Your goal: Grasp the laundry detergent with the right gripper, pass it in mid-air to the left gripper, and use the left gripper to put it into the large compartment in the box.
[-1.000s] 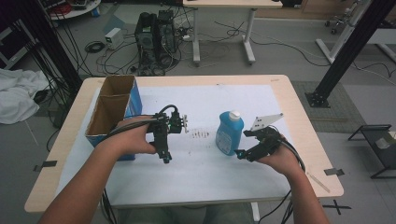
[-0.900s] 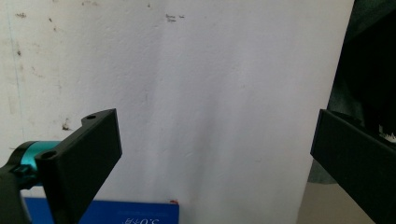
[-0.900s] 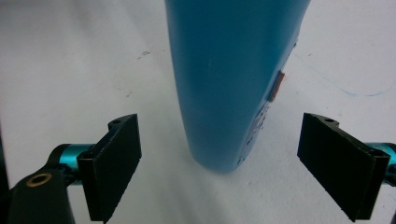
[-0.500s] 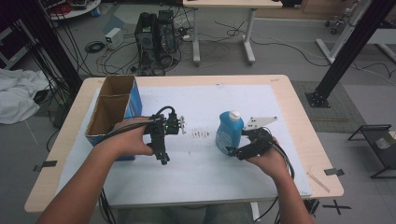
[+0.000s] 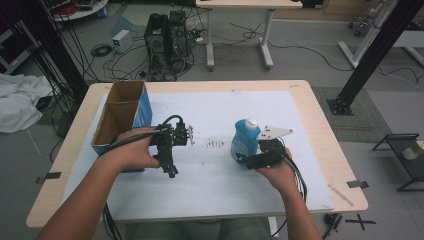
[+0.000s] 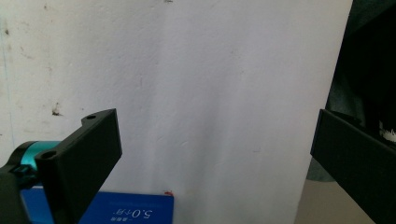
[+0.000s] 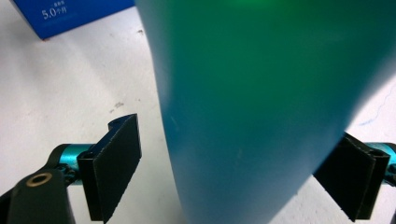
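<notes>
Grey floor [image 5: 310,65] around the bench, with a computer tower [image 5: 165,32] and loose cables behind the far edge.

Table [image 5: 320,120]: wooden top, mostly covered by a white sheet [image 5: 220,175]. All positions below are given relative to the bottle.

Box [image 5: 122,117]: open cardboard, blue sides, standing well to the left of the bottle at the sheet's left edge. Its blue face with white print also shows in the right gripper view, up and left of the bottle.

Bottle [image 5: 245,140]: blue, white cap, upright on the sheet right of centre. In the right gripper view its blue-green body [image 7: 261,102] stands between the two black jaws.

Right gripper [image 5: 250,161]: at the bottle's base on the near right side, held in the person's right hand [image 5: 277,170]. Jaws apart, one on each side of the bottle; a gap shows at the left jaw, and whether the right jaw touches cannot be told. Not clamped.

Left gripper [image 5: 171,167]: well left of the bottle, between it and the box, held in the left hand [image 5: 132,152]. Its own view shows jaws wide apart over bare white sheet, nothing between them.

Dark specks [image 5: 214,144]: on the sheet just left of the bottle.
</notes>
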Demonstrator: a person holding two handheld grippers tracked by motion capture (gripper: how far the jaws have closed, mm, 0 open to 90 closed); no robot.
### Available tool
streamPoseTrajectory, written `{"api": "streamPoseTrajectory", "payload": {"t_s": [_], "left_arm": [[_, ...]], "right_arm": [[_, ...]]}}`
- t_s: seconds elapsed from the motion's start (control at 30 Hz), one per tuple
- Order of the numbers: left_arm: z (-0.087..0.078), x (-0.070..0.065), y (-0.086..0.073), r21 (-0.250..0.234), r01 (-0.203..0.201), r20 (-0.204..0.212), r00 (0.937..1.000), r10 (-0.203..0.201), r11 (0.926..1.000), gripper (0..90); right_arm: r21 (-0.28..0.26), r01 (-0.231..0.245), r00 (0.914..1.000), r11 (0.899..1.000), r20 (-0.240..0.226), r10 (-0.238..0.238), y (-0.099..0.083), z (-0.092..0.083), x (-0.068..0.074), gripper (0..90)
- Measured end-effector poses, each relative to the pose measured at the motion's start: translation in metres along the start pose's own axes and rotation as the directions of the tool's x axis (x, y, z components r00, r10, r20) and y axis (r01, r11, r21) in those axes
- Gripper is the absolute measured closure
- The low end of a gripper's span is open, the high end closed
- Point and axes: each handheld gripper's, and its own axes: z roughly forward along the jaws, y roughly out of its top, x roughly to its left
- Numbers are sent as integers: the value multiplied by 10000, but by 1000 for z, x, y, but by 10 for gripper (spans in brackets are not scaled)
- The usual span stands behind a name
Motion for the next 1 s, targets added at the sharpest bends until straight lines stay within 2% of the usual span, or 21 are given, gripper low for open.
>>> {"api": "streamPoseTrajectory", "payload": {"t_s": [0.17, 0.2, 0.3, 0.5, 0.53, 0.6, 0.73, 0.8, 1.0], "left_arm": [[2, 1, 1, -6, 10, 46, 10000, -9, 10000, 18], [2, 1, 1, -3, -9, 44, 10000, 9, 10000, 18], [3, 2, 2, -8, -25, 38, 10000, 25, 10000, 17], [4, 2, 3, 10, -22, 89, 10000, 22, 10000, 17], [4, 2, 3, -15, -19, 58, 10000, 19, 10000, 17], [4, 2, 3, -12, -22, 81, 10000, 22, 10000, 17], [5, 2, 2, 33, -43, 76, 10000, 43, 10000, 18], [6, 2, 2, -61, 26, 116, 9999, -26, 10000, 17], [6, 2, 1, 71, -37, 127, 9999, 36, 10000, 18]], "right_arm": [[-231, 46, 9997, 9997, 230, -40, 0, 2, 2, 127], [-259, -97, 9996, 9996, 275, 104, 0, 1, 2, 128], [-326, 30, 9993, 9995, 383, -17, -1, 2, 1, 131], [-549, 53, 9988, 9985, 497, -26, -2, 2, 2, 185], [-585, 187, 9988, 9981, 469, -159, -2, 2, 1, 199], [-650, -21, 9985, 9979, 539, 56, -2, 2, 3, 201], [-756, 92, 9974, 9971, 726, -37, -4, 4, 4, 202], [-852, -4, 9969, 9964, 788, 71, -5, 4, 5, 203], [-1108, -119, 9954, 9938, 936, 223, -6, 5, 6, 237]]}}
